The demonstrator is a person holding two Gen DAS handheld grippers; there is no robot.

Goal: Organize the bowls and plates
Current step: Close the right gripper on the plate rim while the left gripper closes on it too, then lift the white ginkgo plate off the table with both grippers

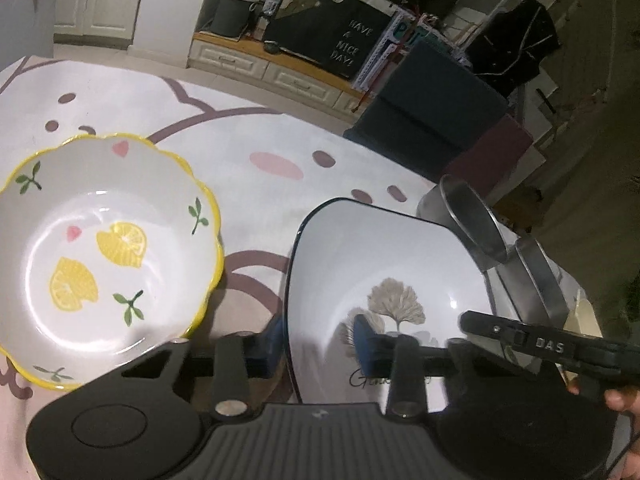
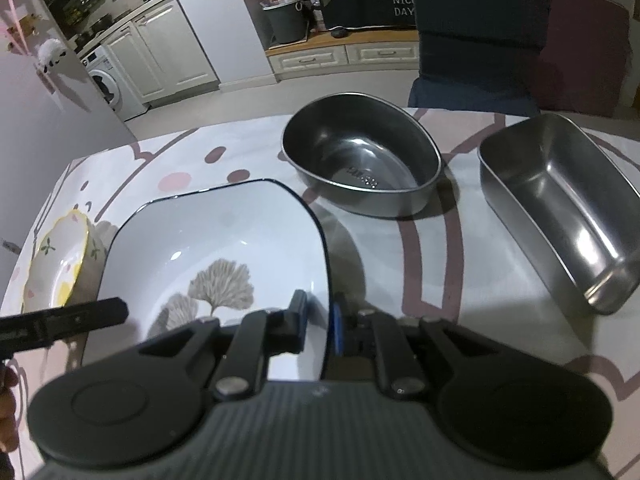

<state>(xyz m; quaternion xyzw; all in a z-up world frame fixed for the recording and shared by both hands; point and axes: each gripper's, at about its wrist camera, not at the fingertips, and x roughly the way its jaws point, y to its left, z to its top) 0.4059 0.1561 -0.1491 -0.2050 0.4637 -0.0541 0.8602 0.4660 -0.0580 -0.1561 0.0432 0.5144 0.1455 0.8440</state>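
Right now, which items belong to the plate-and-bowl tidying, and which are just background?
Job items: square white bowl, lemon bowl, round steel bowl, rectangular steel dish.

Background: patterned tablecloth, blue chair, washing machine.

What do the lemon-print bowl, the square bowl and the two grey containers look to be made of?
Scalloped yellow-rimmed lemon-print bowl and white square dark-rimmed bowl with tree motif: likely glazed ceramic, with glossy highlights. Oval grey metal bowl and rectangular grey metal container: probably stainless steel, with brushed reflections.
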